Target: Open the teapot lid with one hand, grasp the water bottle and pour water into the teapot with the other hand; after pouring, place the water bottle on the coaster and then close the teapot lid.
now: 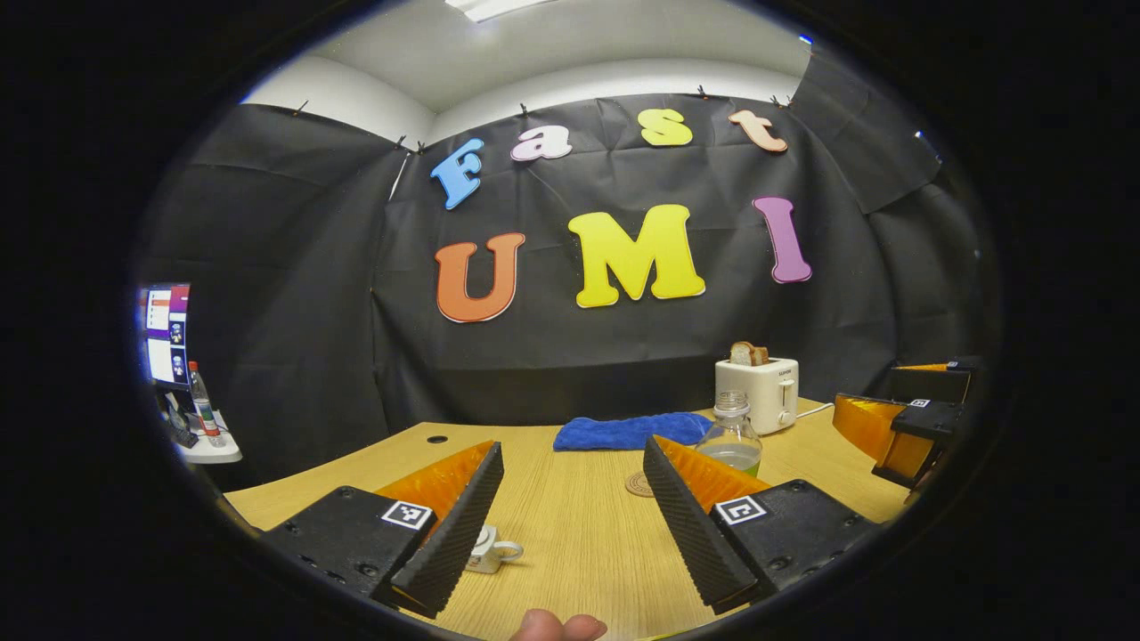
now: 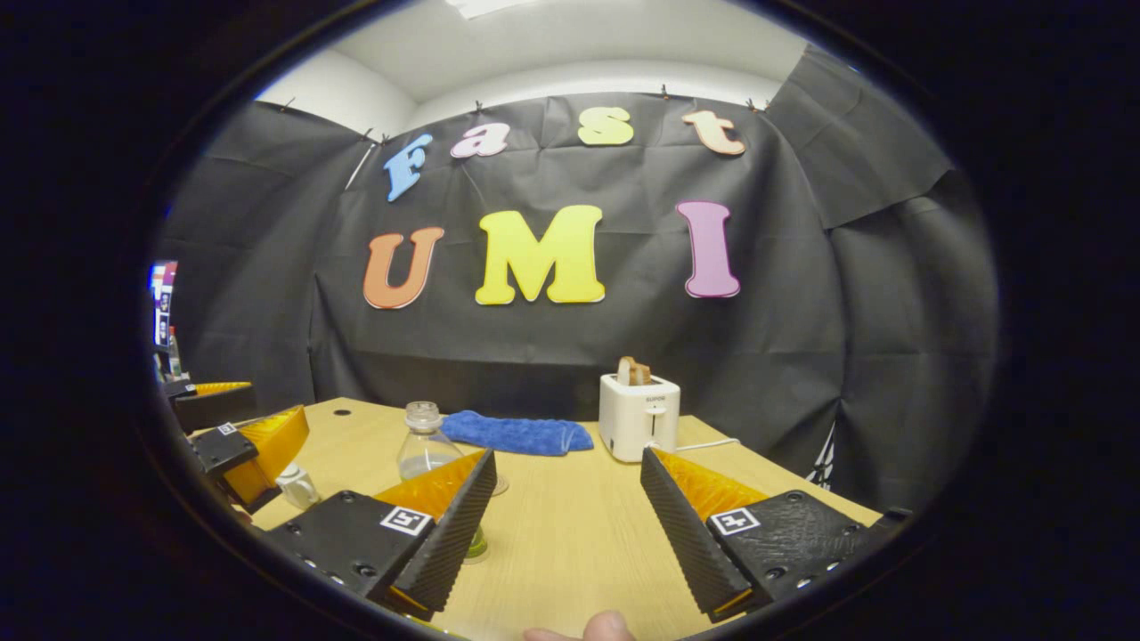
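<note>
I hold both grippers with fingers spread wide and empty above the pale wooden table. The left gripper hangs nearest the small white teapot, peeking beside its left finger, suiting it, I judge, for the lid. The right gripper faces the clear uncapped water bottle. The round cork coaster lies just beside that bottle.

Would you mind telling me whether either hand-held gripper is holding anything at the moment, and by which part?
Nothing is held. The left hand-held gripper and the right hand-held gripper both stand open above the light wooden table, with only bare tabletop between their fingers.
</note>
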Action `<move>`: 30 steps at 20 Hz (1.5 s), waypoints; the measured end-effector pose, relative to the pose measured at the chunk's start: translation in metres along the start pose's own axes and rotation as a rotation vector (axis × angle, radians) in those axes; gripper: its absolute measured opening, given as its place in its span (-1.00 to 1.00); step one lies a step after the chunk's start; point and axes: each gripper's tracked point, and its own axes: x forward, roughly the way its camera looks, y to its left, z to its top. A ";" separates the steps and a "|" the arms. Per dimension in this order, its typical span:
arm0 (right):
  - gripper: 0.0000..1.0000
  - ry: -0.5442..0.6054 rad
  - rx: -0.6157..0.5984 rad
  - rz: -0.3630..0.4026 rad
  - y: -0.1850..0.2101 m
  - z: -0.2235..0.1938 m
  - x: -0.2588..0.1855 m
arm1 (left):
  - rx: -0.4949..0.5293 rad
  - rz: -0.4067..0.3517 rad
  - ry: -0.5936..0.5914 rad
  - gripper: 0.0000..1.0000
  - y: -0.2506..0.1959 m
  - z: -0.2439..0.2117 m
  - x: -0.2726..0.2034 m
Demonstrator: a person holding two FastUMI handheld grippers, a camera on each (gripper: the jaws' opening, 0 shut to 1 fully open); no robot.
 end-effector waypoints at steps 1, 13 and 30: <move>0.94 -0.003 0.008 0.001 0.000 0.000 0.000 | 0.000 0.005 0.003 0.98 0.001 -0.001 0.000; 0.94 0.029 0.014 0.064 -0.005 -0.029 0.007 | -0.023 0.081 0.115 0.97 0.059 -0.047 -0.015; 0.94 0.102 -0.011 0.067 -0.009 -0.056 0.017 | -0.131 0.073 0.339 0.27 0.097 -0.125 0.039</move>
